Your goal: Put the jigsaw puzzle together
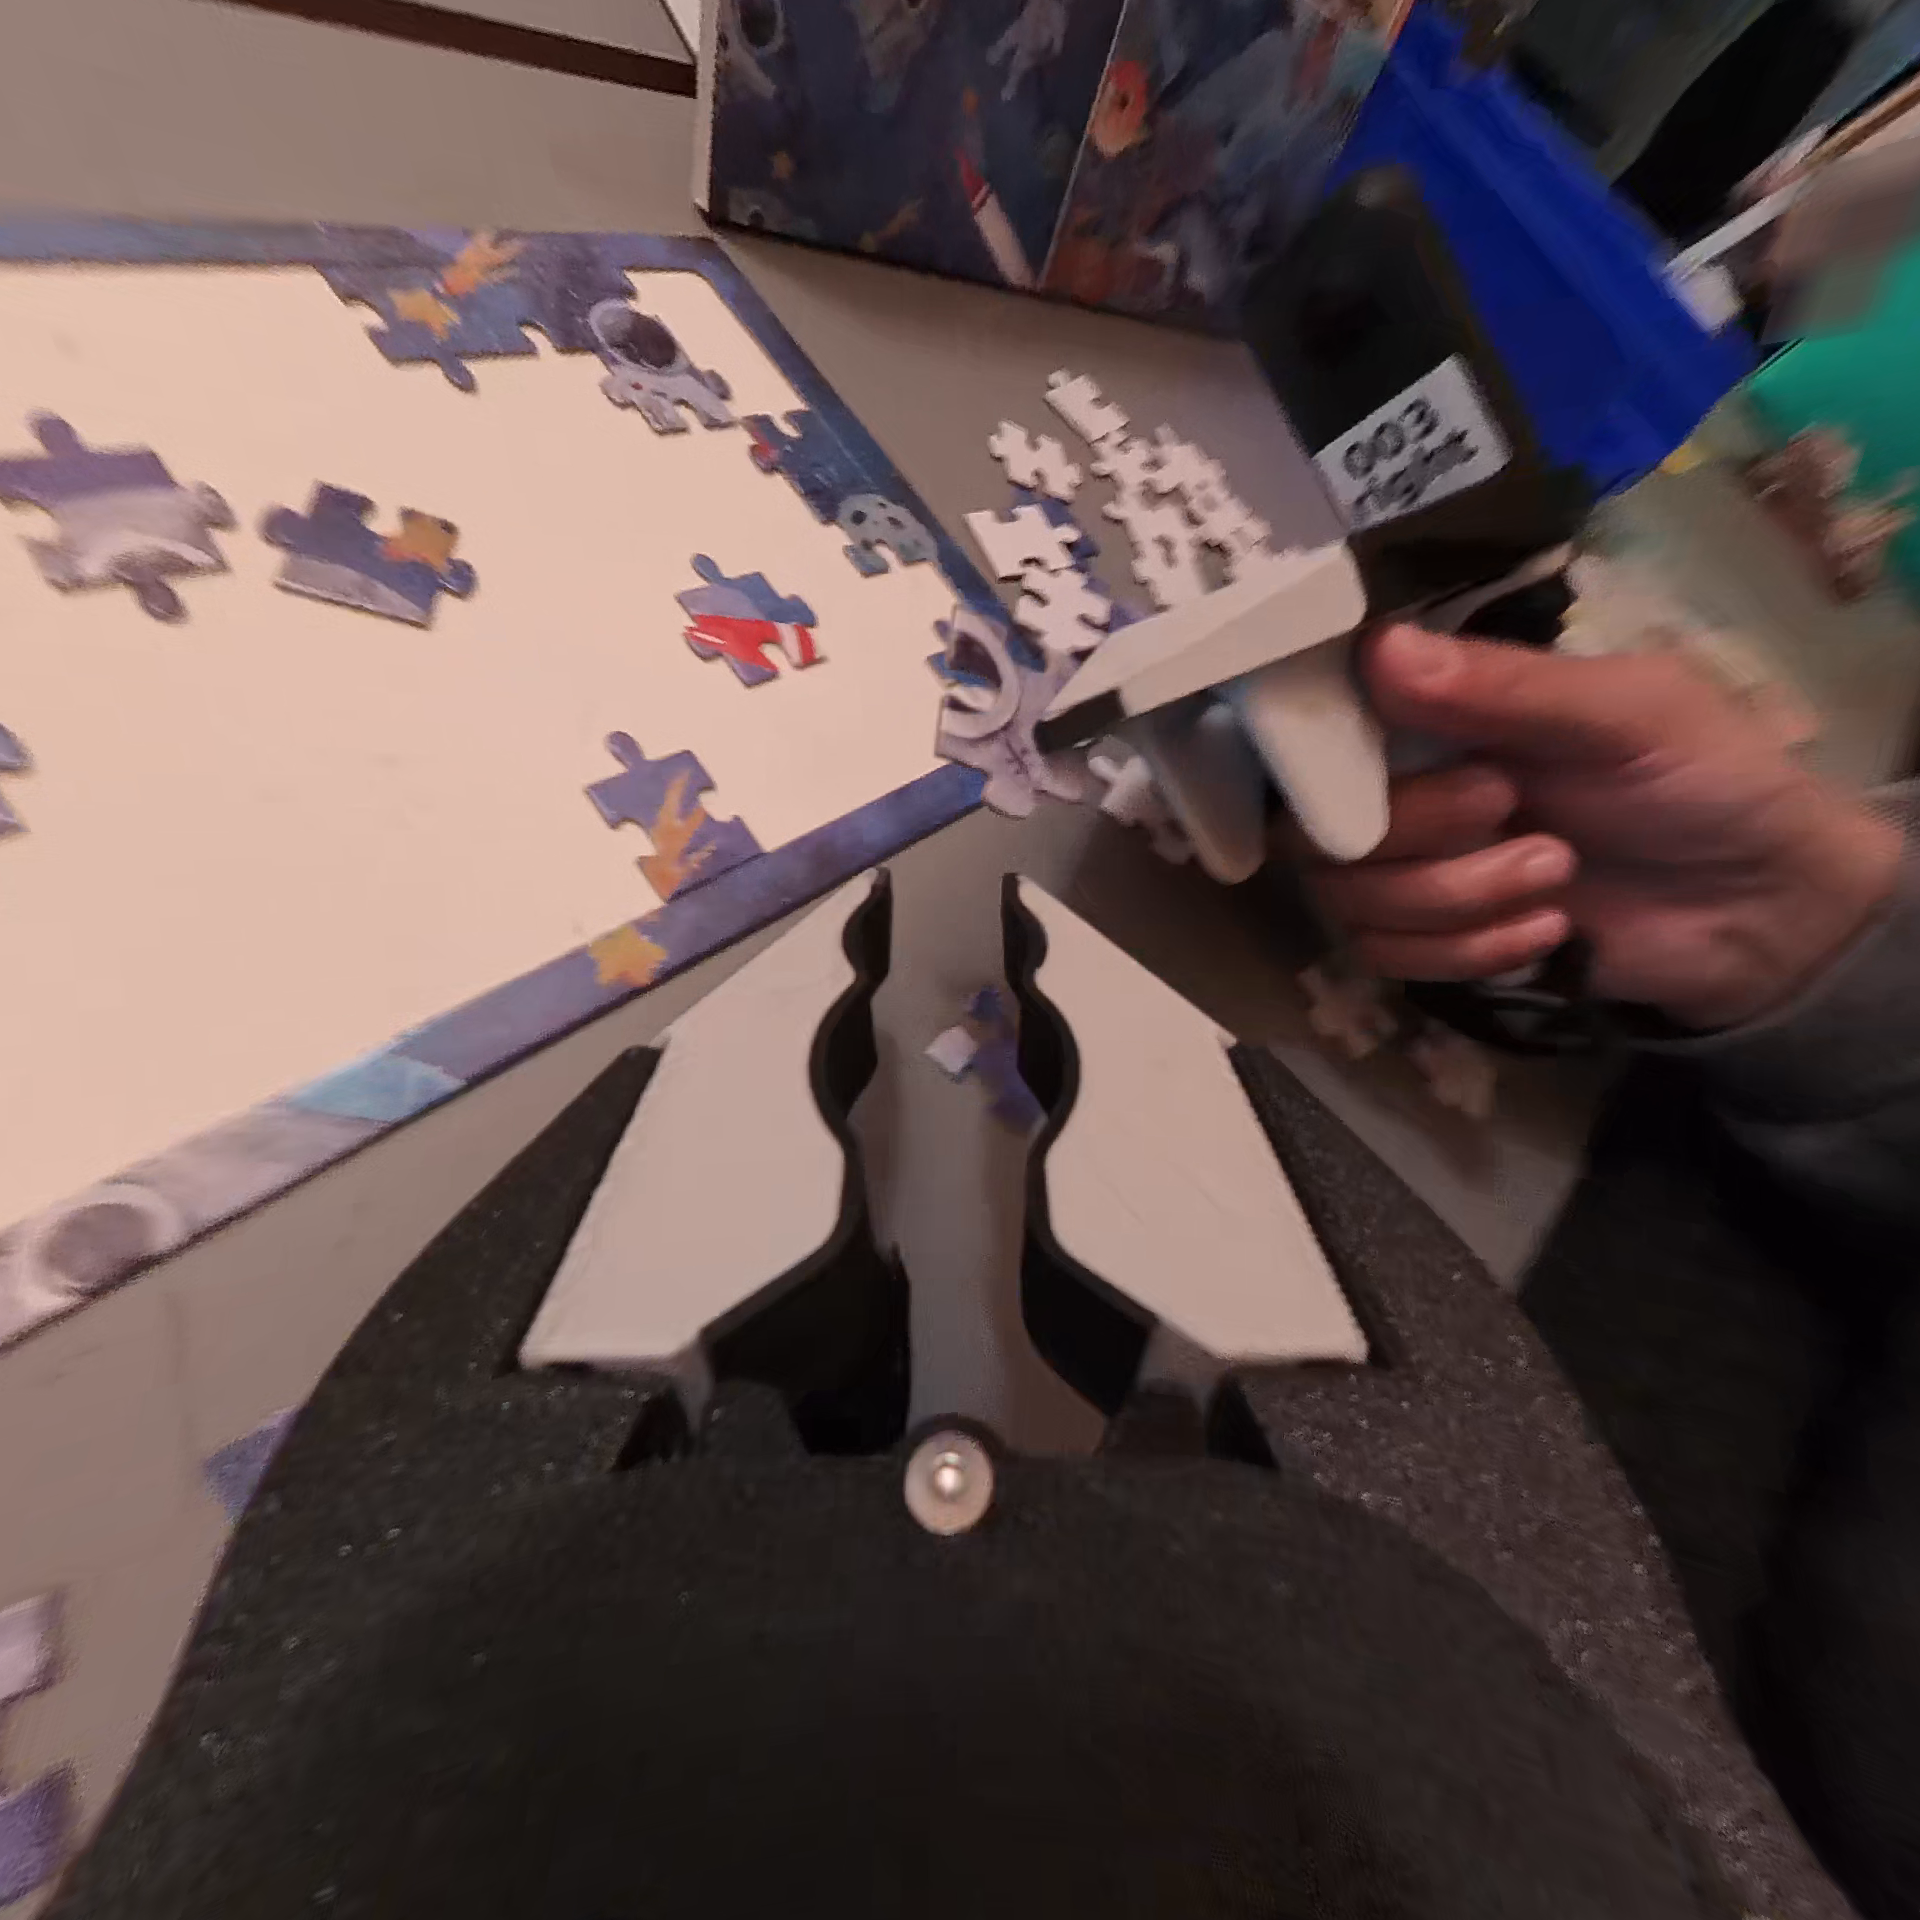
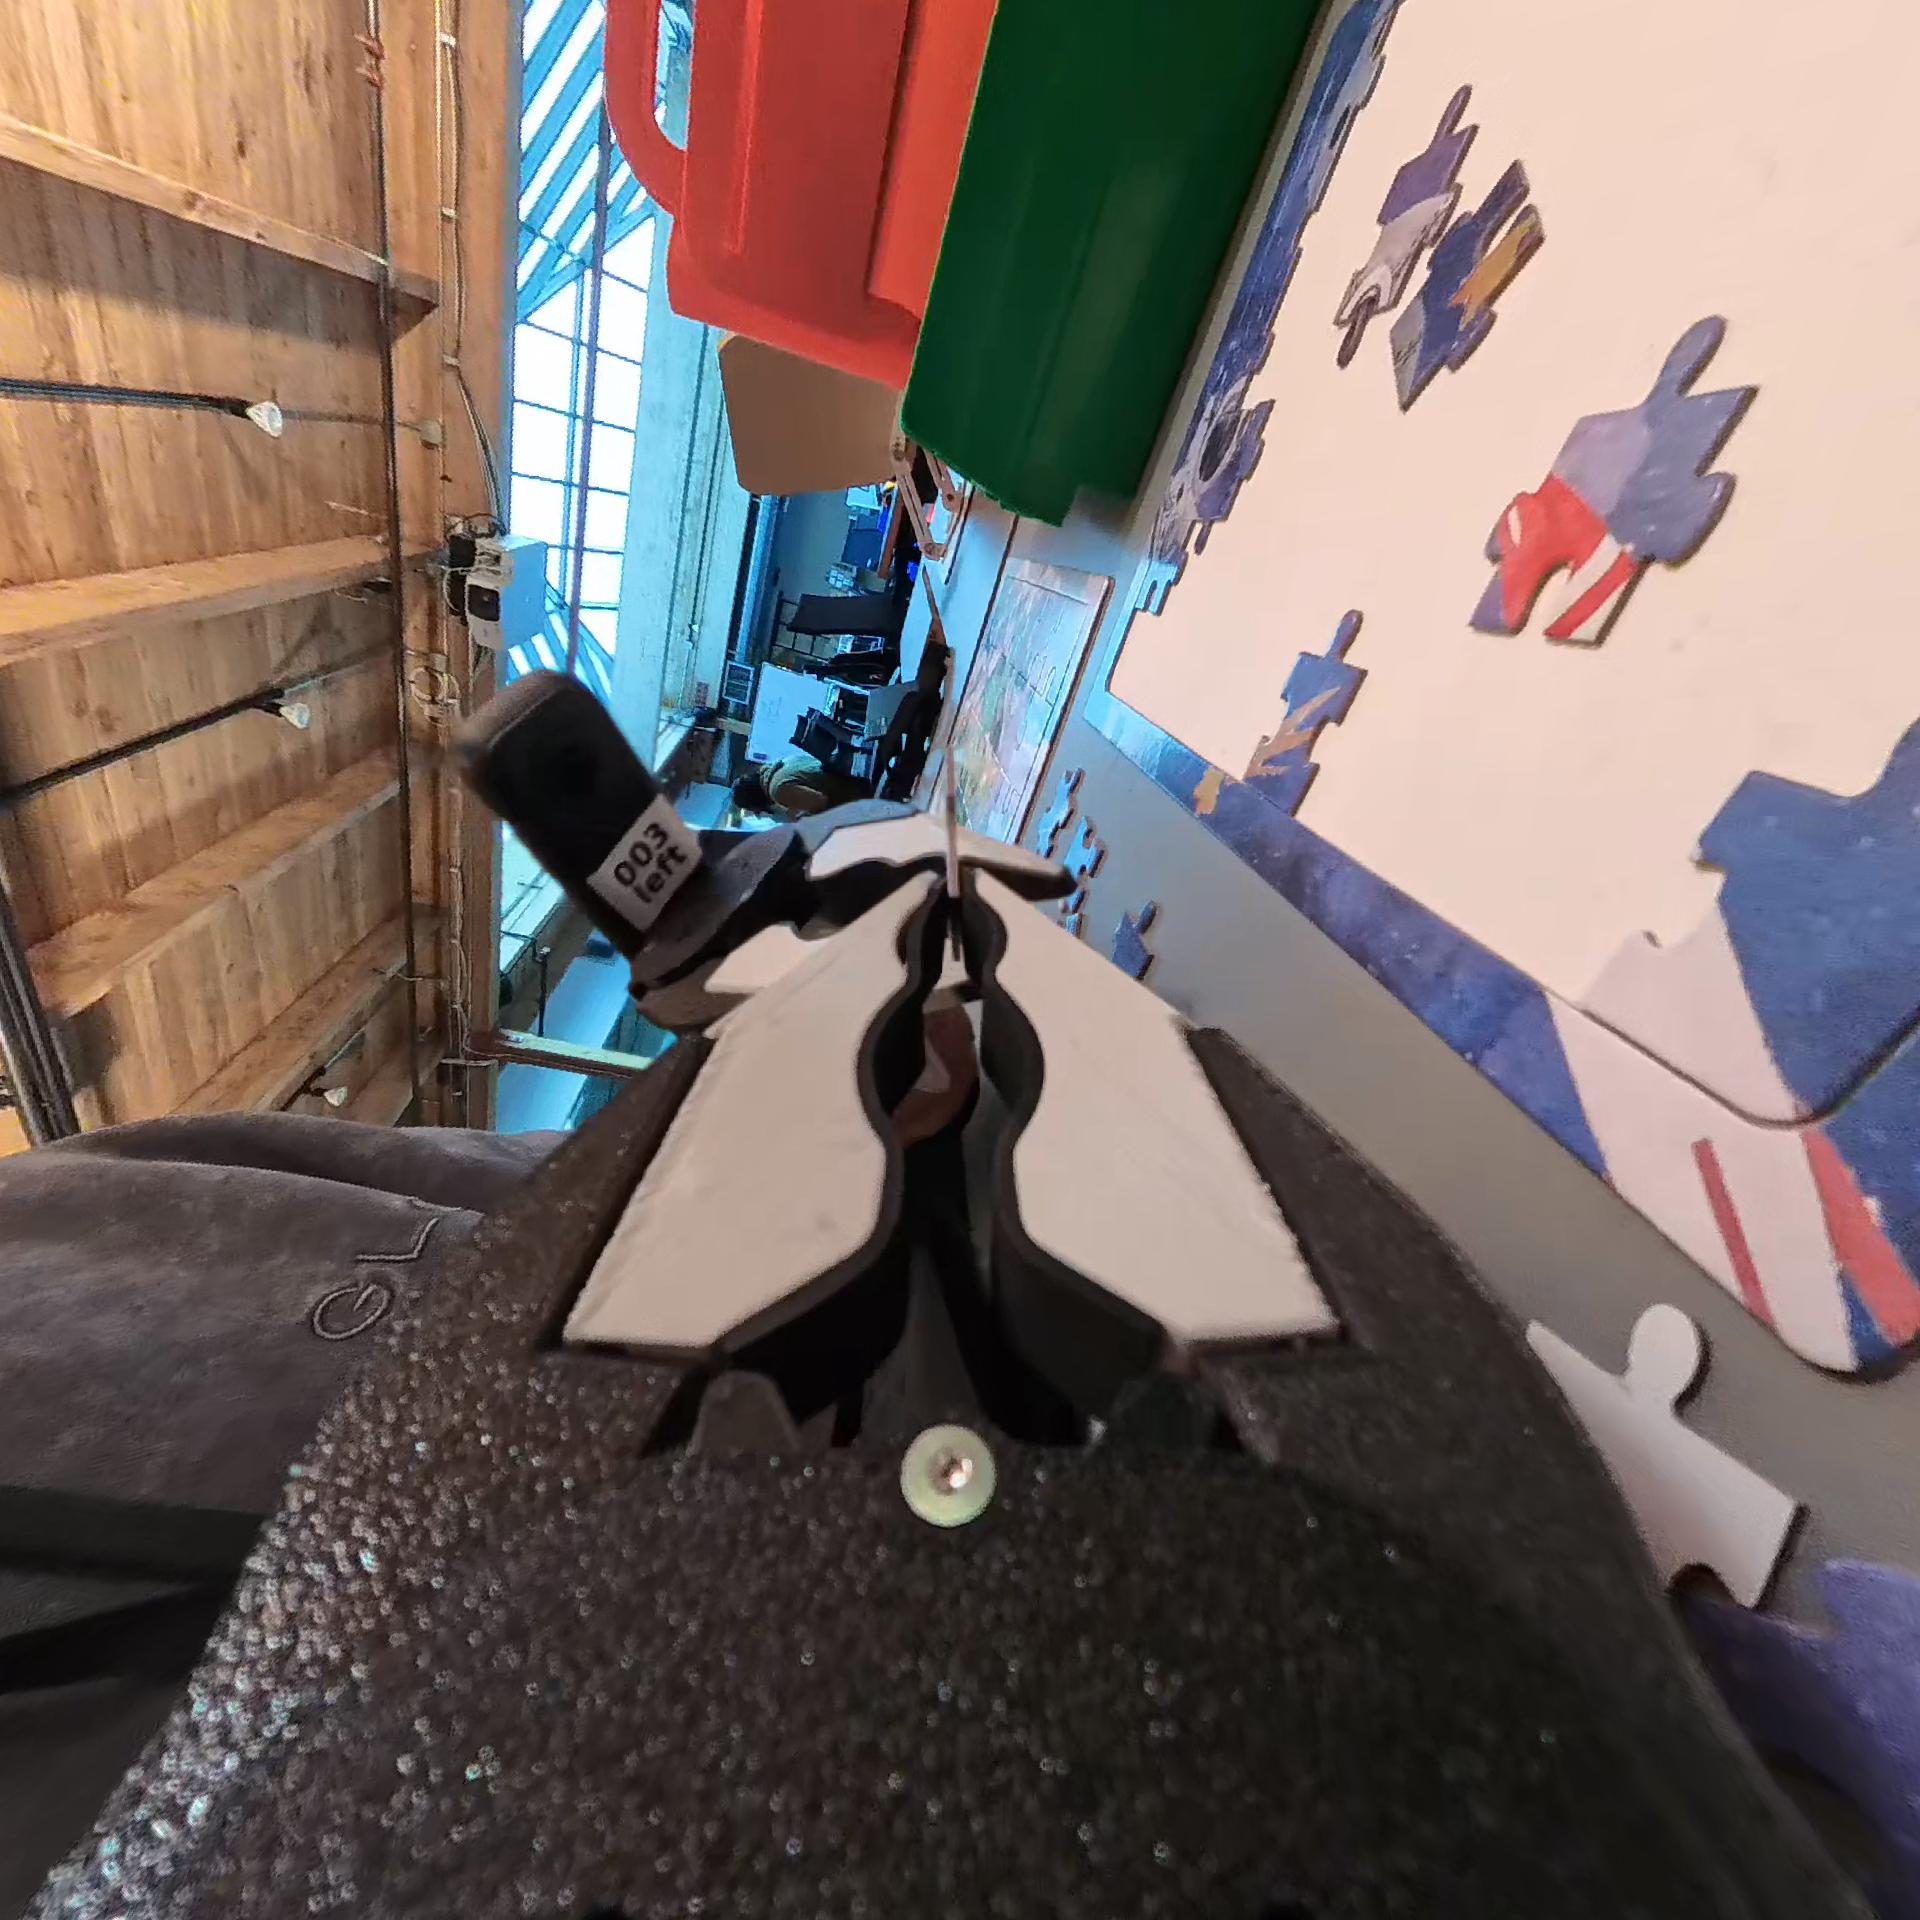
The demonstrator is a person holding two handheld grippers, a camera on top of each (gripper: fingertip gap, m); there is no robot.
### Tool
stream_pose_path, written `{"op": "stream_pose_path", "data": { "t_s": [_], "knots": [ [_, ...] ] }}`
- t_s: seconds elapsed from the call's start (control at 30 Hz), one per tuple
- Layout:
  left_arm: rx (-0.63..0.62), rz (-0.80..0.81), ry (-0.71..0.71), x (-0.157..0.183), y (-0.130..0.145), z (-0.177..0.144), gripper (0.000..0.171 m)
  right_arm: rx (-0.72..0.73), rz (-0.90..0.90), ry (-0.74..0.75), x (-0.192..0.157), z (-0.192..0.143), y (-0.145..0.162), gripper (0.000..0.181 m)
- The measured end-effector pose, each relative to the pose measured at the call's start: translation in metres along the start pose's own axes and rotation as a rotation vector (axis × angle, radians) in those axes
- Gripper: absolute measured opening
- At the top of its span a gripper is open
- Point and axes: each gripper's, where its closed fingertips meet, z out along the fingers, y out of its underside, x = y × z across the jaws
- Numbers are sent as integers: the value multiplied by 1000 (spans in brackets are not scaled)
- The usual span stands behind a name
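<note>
Grey tabletop (image 1: pixel 1143 343) carries everything, and ahead and to the left of the left tool (image 1: pixel 945 894) lies the big flat puzzle board with a blue printed border and a cream middle (image 1: pixel 312 790). Only some stretches along the border are filled; a few loose blue cardboard pieces (image 1: pixel 748 634) lie apart on the cream field. Beyond the board stands the dark blue printed puzzle box (image 1: pixel 935 125). To the right of it lies a heap of loose pieces with the white backs up (image 1: pixel 1132 499).

The left tool is spread and holds nothing; a small blue piece (image 1: pixel 987 1039) lies on the tabletop between its fingers.

The right tool (image 2: pixel 951 914) is pressed together on a thin piece seen edge-on (image 2: pixel 952 852).

I judge that the pieces are light, stiff and thin, so they slide easily. It is better to pinch a piece across its flat faces near the edge.
</note>
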Motion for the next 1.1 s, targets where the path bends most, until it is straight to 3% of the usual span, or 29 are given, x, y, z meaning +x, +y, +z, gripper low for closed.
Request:
{"op": "stream_pose_path", "data": {
  "t_s": [0.13, 0.23, 0.5, 0.6, 0.73, 0.83, 0.97, 1.03, 1.1],
  "knots": [
    [-80, 326, -205, -14, 6, 2, 21, 7, 18, -17, 0, -4, -2, 1],
    [-62, 466, -240, -5, -2, 4, 21, 14, 11, -21, -1, -6, -3, 1],
    [-57, 534, -270, 3, -18, 5, 21, 1, -3, -29, -4, -6, -1, 1],
    [-72, 553, -248, 7, -14, 6, 0, -5, -28, -9, -3, -5, -1, 2],
    [-118, 614, -241, 4, -12, -1, 0, -14, -64, 4, -6, -6, -2, 2],
    [-229, 601, -283, -33, -16, -15, 18, 11, -117, 50, -4, -14, -12, 1],
    [-320, 528, -289, -92, -48, -22, 30, 22, -184, 117, 2, -25, -19, 1],
    [-354, 409, -156, -92, -56, -16, 30, 34, -188, 116, -1, -27, -22, 1],
    [-374, 244, 84, -63, -54, -11, 30, 64, -174, 90, -8, -26, -31, 1]
  ]
}}
